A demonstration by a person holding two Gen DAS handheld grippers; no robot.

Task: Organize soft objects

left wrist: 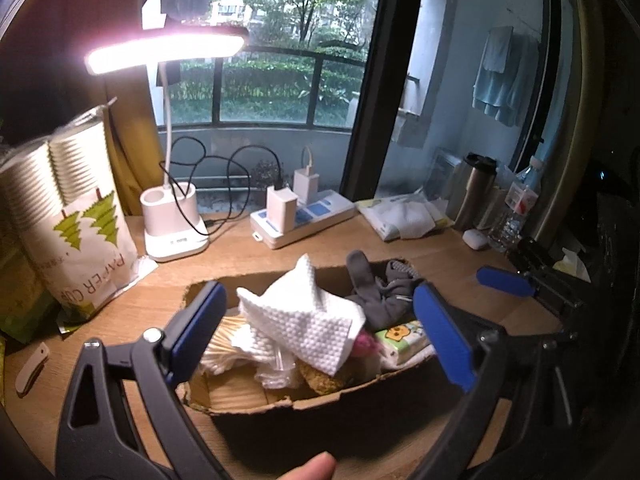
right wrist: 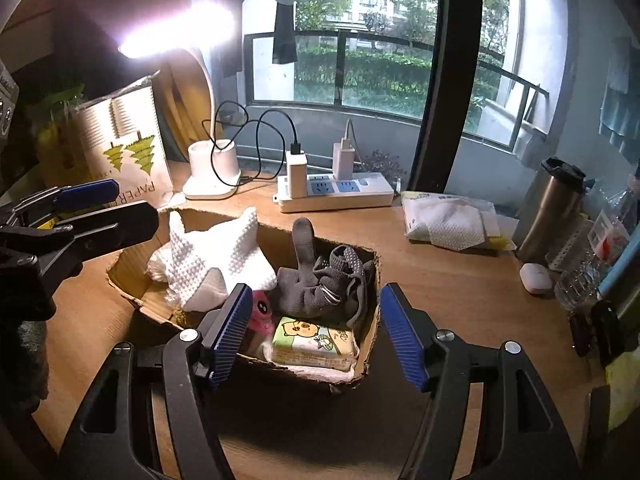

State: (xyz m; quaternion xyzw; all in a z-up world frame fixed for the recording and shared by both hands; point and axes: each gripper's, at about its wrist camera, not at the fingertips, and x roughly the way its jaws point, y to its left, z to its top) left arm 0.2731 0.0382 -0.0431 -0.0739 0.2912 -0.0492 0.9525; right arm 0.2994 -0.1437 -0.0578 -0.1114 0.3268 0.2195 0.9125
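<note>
An open cardboard box [left wrist: 320,410] [right wrist: 132,256] sits mid-desk. It holds a white textured cloth [left wrist: 304,320] [right wrist: 212,256], grey socks [left wrist: 380,296] [right wrist: 320,284], a tissue pack with a yellow cartoon [left wrist: 404,336] [right wrist: 316,344], a pink item [right wrist: 260,312] and cotton swabs [left wrist: 228,344]. My left gripper [left wrist: 320,336] is open and empty, just above the box's near side. My right gripper [right wrist: 316,336] is open and empty over the box's near right corner. The left gripper also shows at the left of the right wrist view [right wrist: 100,204].
A lit desk lamp [left wrist: 174,224] [right wrist: 212,176], a paper cup bag [left wrist: 84,216] [right wrist: 128,148] and a power strip with chargers [left wrist: 304,216] [right wrist: 336,192] stand behind the box. A wipes pack [left wrist: 404,216] [right wrist: 452,220], steel tumbler [right wrist: 552,208], water bottle [left wrist: 516,208] and white earbud case [right wrist: 534,278] are at right.
</note>
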